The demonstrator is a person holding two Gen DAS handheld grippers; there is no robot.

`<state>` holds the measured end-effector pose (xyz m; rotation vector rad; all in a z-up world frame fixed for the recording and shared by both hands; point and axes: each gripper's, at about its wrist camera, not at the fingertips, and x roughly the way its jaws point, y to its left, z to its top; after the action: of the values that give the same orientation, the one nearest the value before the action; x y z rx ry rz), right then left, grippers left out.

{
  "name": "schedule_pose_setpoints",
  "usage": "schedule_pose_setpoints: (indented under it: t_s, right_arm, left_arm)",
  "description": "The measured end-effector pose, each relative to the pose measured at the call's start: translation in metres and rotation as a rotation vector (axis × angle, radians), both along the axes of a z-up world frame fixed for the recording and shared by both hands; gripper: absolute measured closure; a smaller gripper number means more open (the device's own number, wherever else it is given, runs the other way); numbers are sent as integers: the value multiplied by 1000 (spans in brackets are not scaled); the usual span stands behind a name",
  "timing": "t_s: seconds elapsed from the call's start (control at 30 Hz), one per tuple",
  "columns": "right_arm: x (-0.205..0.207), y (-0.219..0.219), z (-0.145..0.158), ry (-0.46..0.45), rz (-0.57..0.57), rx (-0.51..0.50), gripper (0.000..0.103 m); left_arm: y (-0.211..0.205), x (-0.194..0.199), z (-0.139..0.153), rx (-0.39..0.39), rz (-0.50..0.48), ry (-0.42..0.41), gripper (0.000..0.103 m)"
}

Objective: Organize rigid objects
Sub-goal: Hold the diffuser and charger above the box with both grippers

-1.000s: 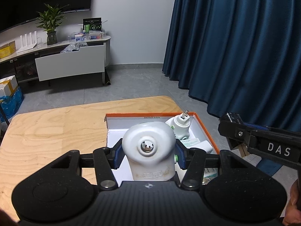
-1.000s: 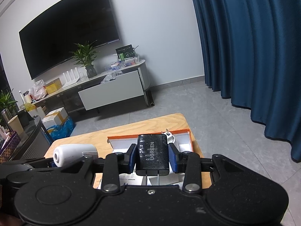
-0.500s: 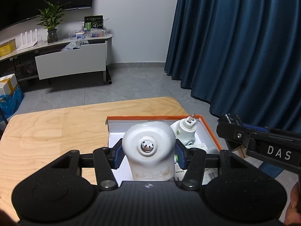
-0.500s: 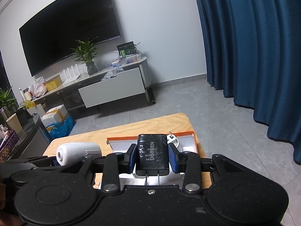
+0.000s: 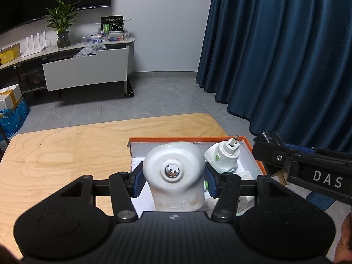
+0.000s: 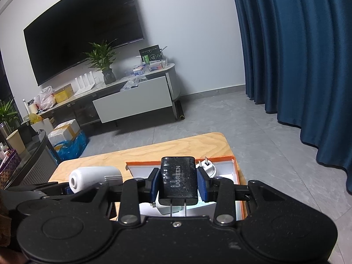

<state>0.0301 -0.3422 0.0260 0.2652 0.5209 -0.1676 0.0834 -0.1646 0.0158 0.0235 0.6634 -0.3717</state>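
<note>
The left gripper (image 5: 173,177) is clamped on a white plug-in device (image 5: 173,176), a rounded, slightly scuffed plastic body with a round metal-ringed hole in its face and faint embossed lettering low down, held above the orange-rimmed box (image 5: 253,151) on the wooden table (image 5: 66,154). Inside the box a second white device (image 5: 222,157) with a green dot and a metal prong lies tilted. The right gripper (image 6: 178,184) grips a black UGREEN charger (image 6: 178,180), prongs toward the camera, also above the box.
</note>
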Motion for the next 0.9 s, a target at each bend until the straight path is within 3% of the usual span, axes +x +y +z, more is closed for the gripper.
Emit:
schedule_pose_setpoints:
  t_s: [0.9]
  right_arm:
    - [16,8,-11,24,21,6,59]
  left_arm:
    - [6,17,-7,8,26,15,49]
